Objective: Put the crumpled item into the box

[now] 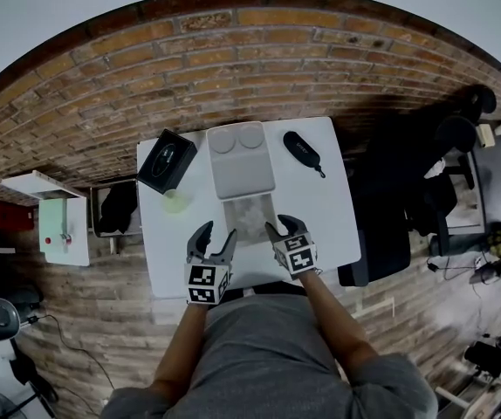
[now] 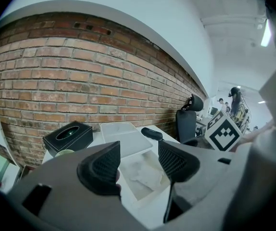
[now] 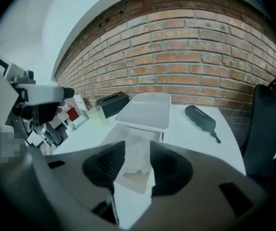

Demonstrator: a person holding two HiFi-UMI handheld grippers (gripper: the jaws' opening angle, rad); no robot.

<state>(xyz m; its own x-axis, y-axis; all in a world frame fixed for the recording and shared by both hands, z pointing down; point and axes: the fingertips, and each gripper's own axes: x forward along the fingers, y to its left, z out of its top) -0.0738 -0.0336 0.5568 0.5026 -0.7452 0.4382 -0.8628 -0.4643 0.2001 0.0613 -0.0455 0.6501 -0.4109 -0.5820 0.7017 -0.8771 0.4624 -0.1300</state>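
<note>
An open white box sits mid-table, its lid folded back toward the brick wall. A crumpled translucent white item lies inside the box; it shows too in the left gripper view and the right gripper view. My right gripper hovers over the box's near right corner, jaws open, nothing pinched between them. To the box's near left, my left gripper is open and empty.
A black tissue box and a pale green cup stand on the left of the white table. A black case lies at the right. A dark office chair stands beside the table's right edge.
</note>
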